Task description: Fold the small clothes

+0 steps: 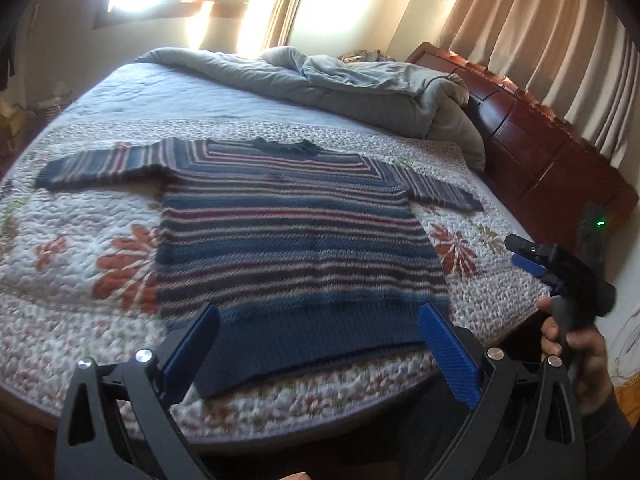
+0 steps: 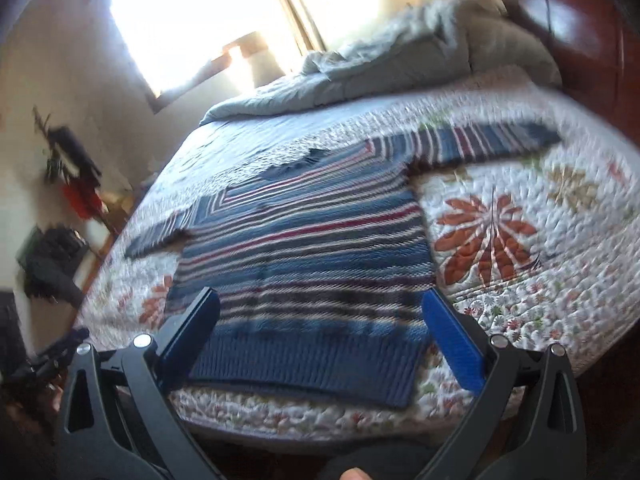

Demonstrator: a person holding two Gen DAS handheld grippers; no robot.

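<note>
Bedroom, fold not yet begun: left claw point(image 1: 318, 354) and right claw point(image 2: 320, 340) both hang wide open w/ nothing in them, above the near edge of the bed point(image 1: 360, 392), blue pads aimed at the sweater's hem. In the left view the right claw also shows off to the right, beside the bed, in a hand point(image 1: 576, 344).

The sweater point(image 1: 296, 232), a striped knit in blue, red and white, lies flat and face-up on the floral quilt point(image 1: 80, 248), hem point(image 1: 312, 340) nearest, sleeves spread left and right, collar point(image 1: 286, 146) far.

Judged by the chunky ribbing, it is soft, limp, fairly thick and prob. light; not slippery, not fragile, but stretchy, so a pinch will drag cloth along. Best holds look like a cuff or shoulder seam for the sleeve fold, then both hem corners.

Beyond it, a rumpled grey duvet point(image 1: 360, 92), wood headboard point(image 1: 540, 152) and curtains point(image 1: 540, 20).
</note>
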